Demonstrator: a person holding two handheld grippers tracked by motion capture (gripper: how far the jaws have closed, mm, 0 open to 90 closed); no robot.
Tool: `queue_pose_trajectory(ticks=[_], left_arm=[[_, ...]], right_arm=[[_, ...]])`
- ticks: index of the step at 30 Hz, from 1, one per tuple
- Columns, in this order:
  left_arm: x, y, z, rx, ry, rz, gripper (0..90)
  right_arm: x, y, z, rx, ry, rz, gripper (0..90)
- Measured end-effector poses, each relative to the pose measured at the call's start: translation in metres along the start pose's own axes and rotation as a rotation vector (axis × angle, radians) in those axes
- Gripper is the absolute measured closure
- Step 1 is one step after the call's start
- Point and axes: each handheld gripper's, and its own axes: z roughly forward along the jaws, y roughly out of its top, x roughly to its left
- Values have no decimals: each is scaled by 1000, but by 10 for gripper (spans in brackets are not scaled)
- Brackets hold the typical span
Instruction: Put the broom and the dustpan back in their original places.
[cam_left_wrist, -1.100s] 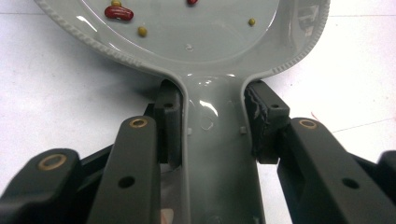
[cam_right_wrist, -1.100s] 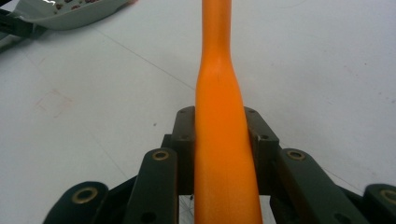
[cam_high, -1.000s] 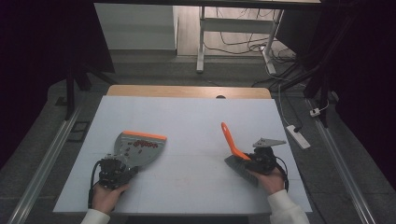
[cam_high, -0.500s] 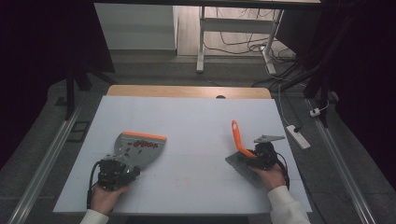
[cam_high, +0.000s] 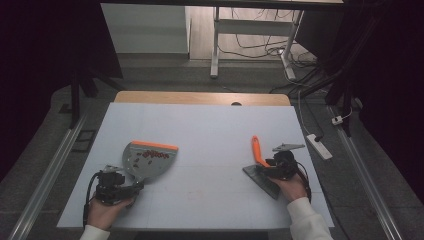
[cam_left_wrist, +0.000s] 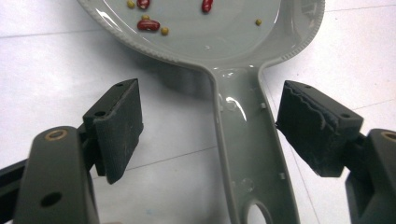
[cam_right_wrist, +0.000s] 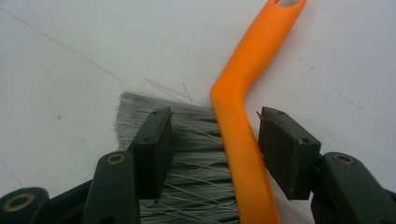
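A grey dustpan (cam_high: 150, 159) with an orange lip lies flat on the white table top at the left. Red and yellow beans (cam_left_wrist: 148, 24) sit in its pan (cam_left_wrist: 205, 32). My left gripper (cam_high: 132, 185) (cam_left_wrist: 212, 93) is open; its jaws have just been opening and stand clear on either side of the dustpan's handle (cam_left_wrist: 252, 154). At the right lies a brush (cam_high: 256, 150) with an orange handle (cam_right_wrist: 243, 140) and grey bristles (cam_right_wrist: 196, 154). My right gripper (cam_high: 270, 169) (cam_right_wrist: 215, 114) is open too. Its jaws have just been opening, and the brush handle lies between them untouched.
The white board (cam_high: 210, 125) covers a wooden table whose far edge (cam_high: 200, 97) shows. A power strip (cam_high: 320, 146) lies on the floor to the right. Metal rails run along both sides, and a desk frame (cam_high: 215, 45) stands beyond.
Both grippers' jaws have opened off the handles. The brush, earlier tilted up in the right gripper, has come down and a little to the right. The dustpan lies flat.
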Motion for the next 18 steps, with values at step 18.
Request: queue_pose_trajectory(ticks=[18], left_arm=[[-4,10,-9,-79,-145,174,294]], right_arm=[[19,-5,-20,-81,68,-106,452]])
